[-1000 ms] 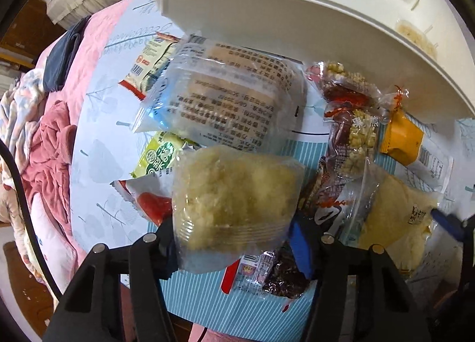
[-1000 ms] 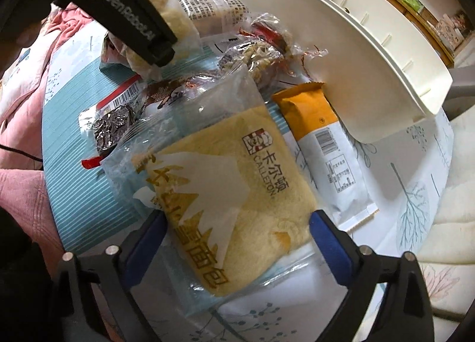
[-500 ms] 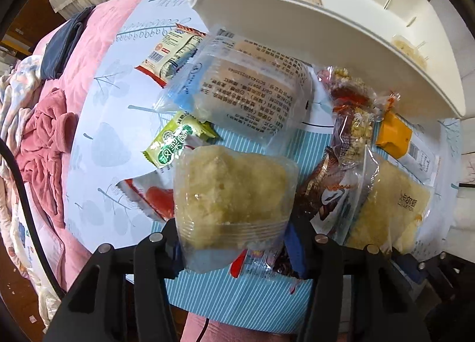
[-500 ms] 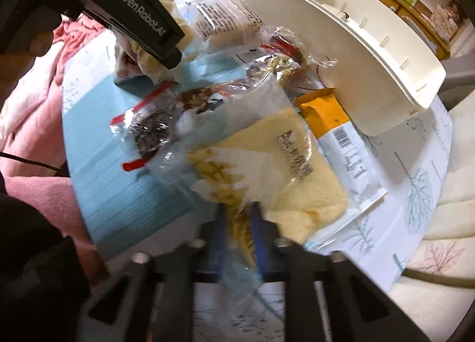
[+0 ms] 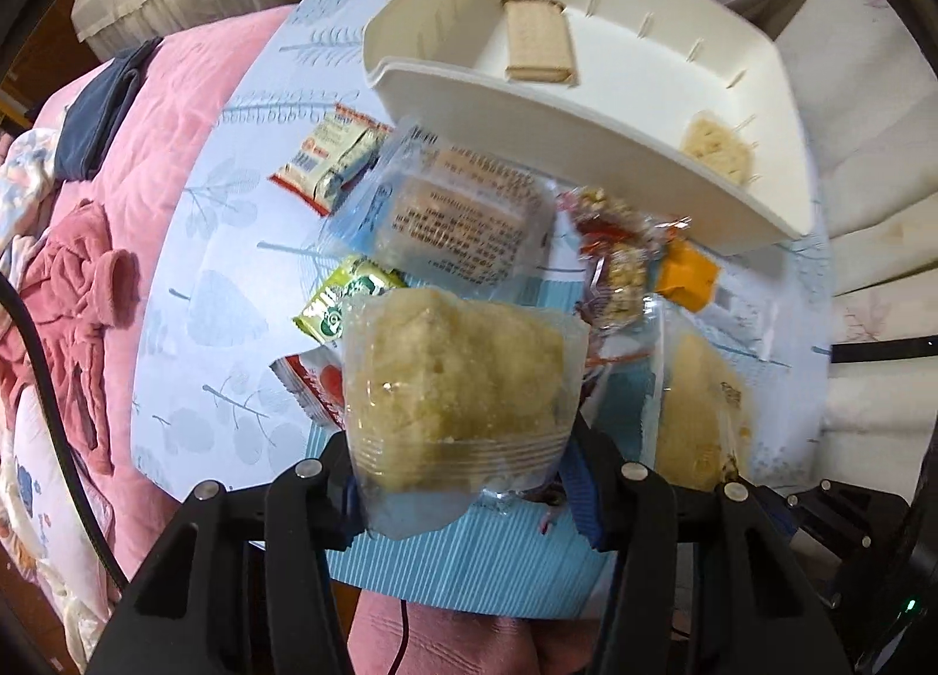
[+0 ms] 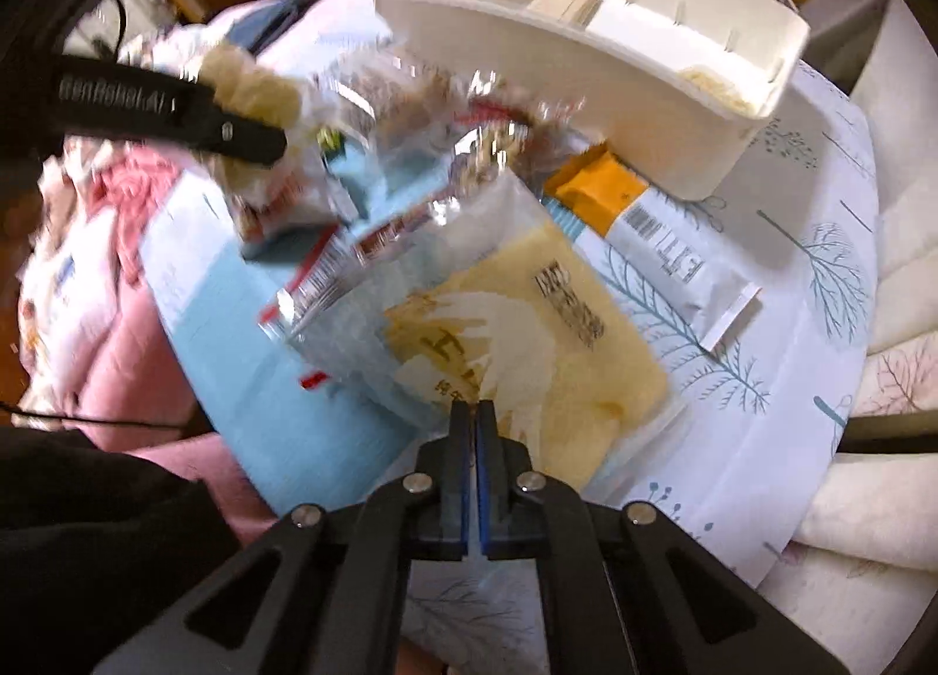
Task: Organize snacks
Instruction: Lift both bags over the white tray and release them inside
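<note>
Yellow crumbly cake packet [image 5: 457, 382] stays clamped in the left gripper [image 5: 463, 476], now lifted off the table [image 5: 193, 323]. The right gripper [image 6: 473, 411], open a second ago, has pinched the flat bread packet [image 6: 557, 347] near the table's front edge. Loose snacks [image 5: 463, 218] crowd before the white bin [image 5: 586, 112] at the far edge.

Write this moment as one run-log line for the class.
left gripper: jaws shut on crumbly cake pack | right gripper: jaws shut on flat bread pack | white bin: two snacks inside

Clear-wrapped yellow cake [image 5: 463, 388] and flat bread pack [image 6: 527, 341] hang above strewn snacks [image 5: 457, 218].
</note>
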`<state>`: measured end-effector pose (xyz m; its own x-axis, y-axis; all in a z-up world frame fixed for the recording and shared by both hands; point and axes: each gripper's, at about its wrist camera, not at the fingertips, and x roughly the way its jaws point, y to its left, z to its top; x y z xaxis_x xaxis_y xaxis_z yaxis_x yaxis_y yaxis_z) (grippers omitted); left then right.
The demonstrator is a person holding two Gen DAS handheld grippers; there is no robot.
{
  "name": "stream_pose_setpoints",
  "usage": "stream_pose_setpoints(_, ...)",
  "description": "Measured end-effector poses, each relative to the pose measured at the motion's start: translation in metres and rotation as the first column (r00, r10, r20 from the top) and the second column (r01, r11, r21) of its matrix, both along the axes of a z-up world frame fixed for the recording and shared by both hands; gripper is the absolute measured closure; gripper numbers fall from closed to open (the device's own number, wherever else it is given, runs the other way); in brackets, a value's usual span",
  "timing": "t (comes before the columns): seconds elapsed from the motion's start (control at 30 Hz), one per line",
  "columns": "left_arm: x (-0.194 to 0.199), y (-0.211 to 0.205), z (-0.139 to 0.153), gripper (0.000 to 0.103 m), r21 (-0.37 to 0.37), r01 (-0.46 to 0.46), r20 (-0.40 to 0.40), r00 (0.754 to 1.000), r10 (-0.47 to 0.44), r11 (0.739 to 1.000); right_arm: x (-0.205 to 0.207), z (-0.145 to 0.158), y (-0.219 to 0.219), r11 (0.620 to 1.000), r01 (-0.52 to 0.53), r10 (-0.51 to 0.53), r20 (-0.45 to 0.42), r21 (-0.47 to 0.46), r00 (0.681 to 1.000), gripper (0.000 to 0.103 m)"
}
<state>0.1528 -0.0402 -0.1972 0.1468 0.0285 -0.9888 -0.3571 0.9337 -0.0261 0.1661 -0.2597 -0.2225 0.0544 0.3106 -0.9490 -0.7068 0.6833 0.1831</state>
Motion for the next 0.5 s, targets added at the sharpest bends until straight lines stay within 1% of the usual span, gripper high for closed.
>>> stream_pose_setpoints(0.1, 0.002, -0.001, 0.016, 0.051, -0.018, 0.014, 0.023, 1.000, -0.014, 1.000, 0.004, 0.014, -0.001, 0.999, 0.037, -0.037, 0.001, 0.023, 0.999, 0.102)
stream_pose_setpoints(0.17, 0.004, 0.002, 0.025, 0.051, -0.032, 0.021, 0.030, 0.999, -0.020, 0.999, 0.004, 0.027, -0.002, 0.997, 0.050, -0.051, 0.020, 0.061, 0.998, 0.102)
stream_pose_setpoints(0.37, 0.009, 0.006, 0.051, 0.051, -0.060, 0.063, 0.047, 0.997, -0.060, 0.996, 0.006, 0.071, 0.004, 0.989, 0.046, -0.058, 0.074, 0.143, 0.996, 0.102)
stream_pose_setpoints(0.5, 0.015, 0.010, 0.068, 0.051, -0.055, 0.102, 0.060, 0.993, -0.098, 0.993, 0.008, 0.096, 0.014, 0.983, 0.030, -0.049, 0.101, 0.178, 0.994, 0.102)
